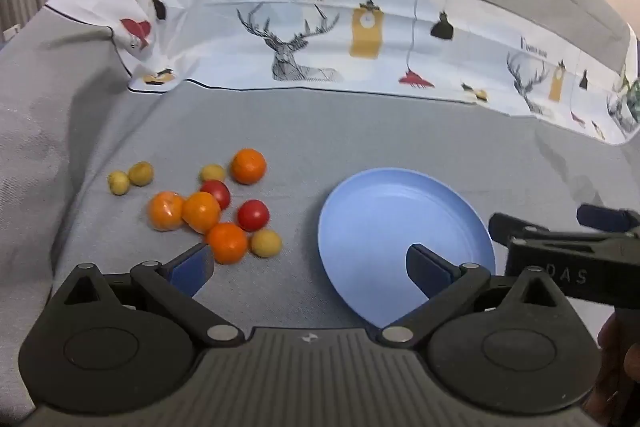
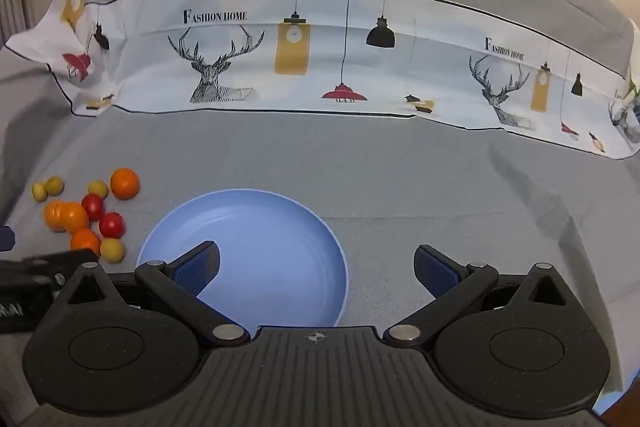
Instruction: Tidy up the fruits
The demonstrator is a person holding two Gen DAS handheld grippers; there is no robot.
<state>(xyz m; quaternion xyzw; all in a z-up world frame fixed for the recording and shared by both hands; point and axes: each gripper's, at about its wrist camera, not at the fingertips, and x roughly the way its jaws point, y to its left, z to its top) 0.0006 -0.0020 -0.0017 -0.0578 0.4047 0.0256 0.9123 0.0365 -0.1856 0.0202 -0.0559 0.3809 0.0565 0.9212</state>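
Observation:
A cluster of fruit lies on the grey cloth: several oranges (image 1: 227, 242), two red tomatoes (image 1: 253, 214) and several small yellow fruits (image 1: 266, 243). An empty blue plate (image 1: 384, 211) sits to their right. My left gripper (image 1: 310, 267) is open and empty; its left fingertip is beside the nearest orange. My right gripper (image 2: 316, 269) is open and empty, with its left finger over the blue plate (image 2: 260, 223). The fruit cluster (image 2: 86, 215) shows at the left of the right wrist view. The right gripper also shows at the right of the left wrist view (image 1: 560, 247).
A grey sheet (image 1: 360, 131) covers the surface. A printed white cloth band (image 2: 320, 55) with deer and lamps runs across the back. Grey folds rise behind it.

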